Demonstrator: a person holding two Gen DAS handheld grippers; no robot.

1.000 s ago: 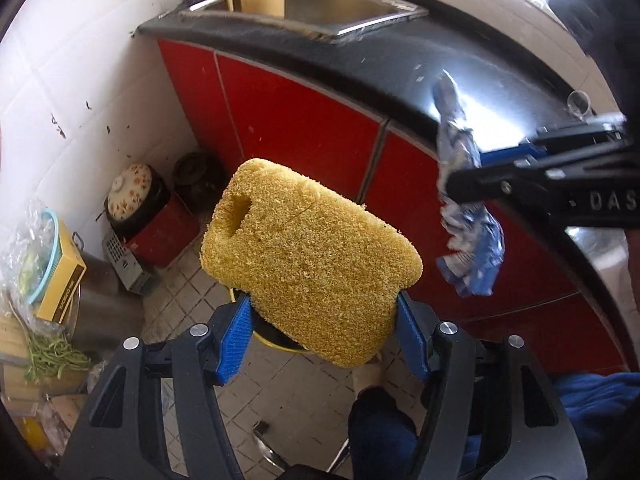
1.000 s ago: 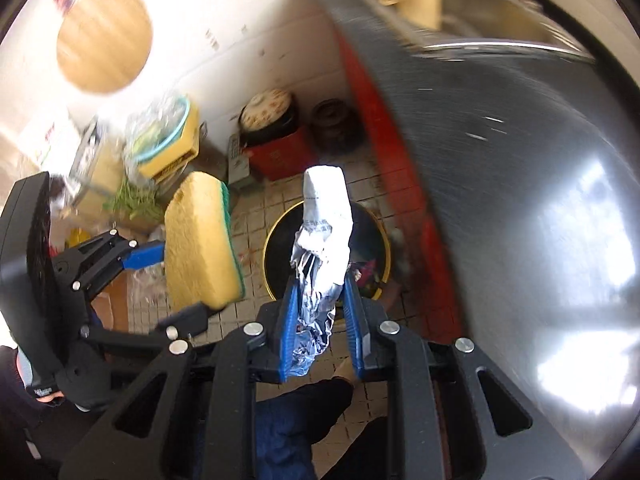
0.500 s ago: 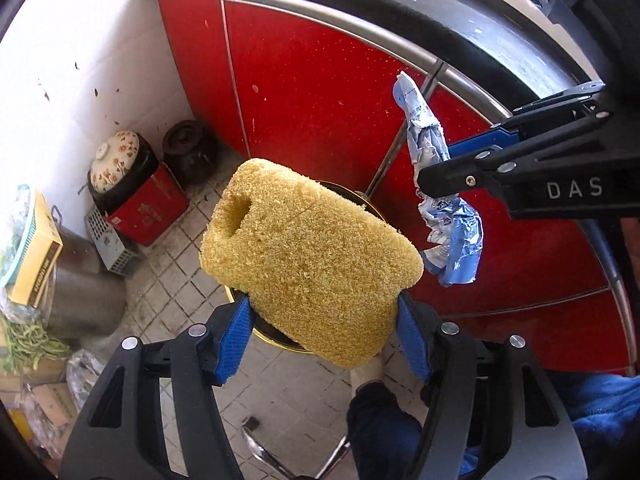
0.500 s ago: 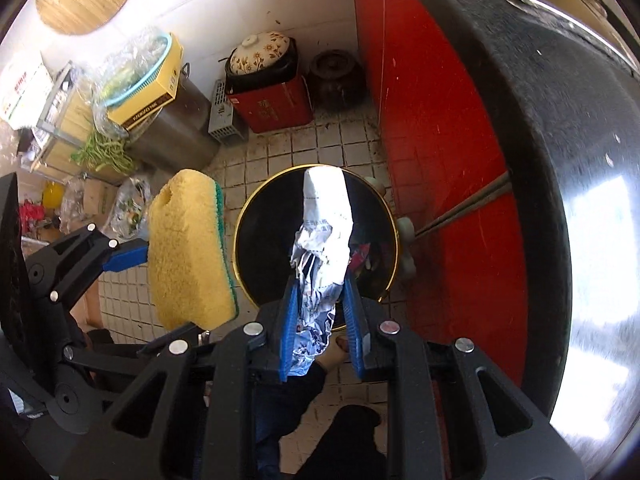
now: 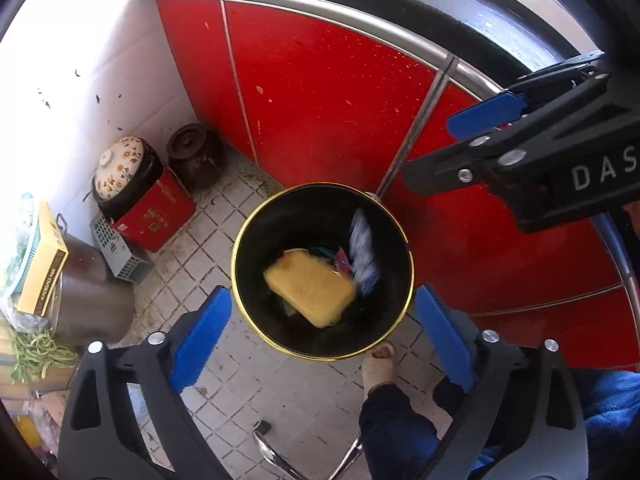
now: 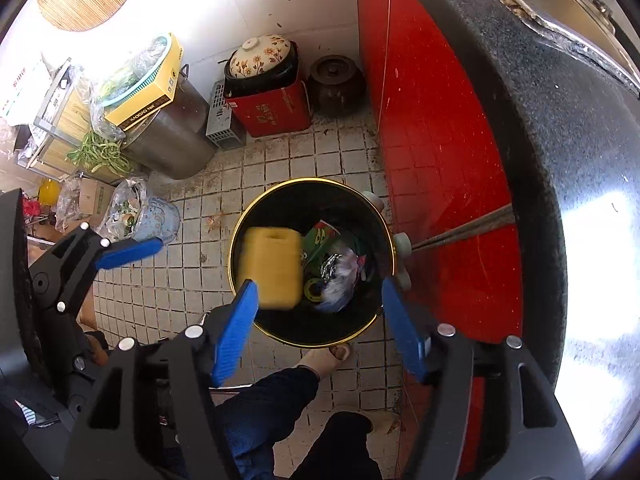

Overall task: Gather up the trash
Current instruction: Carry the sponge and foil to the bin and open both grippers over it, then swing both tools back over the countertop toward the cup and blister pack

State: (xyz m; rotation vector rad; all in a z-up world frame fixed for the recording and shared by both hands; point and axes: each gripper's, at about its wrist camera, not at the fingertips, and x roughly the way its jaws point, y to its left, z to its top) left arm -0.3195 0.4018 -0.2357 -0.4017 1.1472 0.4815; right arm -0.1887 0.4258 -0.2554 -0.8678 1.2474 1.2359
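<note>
With both my left gripper (image 5: 322, 322) and right gripper (image 6: 316, 320) just opened wide and empty, I'd hold centred over the bin (image 5: 240, 264) until the sponge (image 5: 310, 288) and wrapper (image 5: 362, 252) settle.

Both your wrist cameras look steeply down past their own fingers, sharing the bin (image 5: 322, 192) (image 6: 310, 184) and tiled floor (image 5: 256, 380) (image 6: 168, 280) below.
</note>
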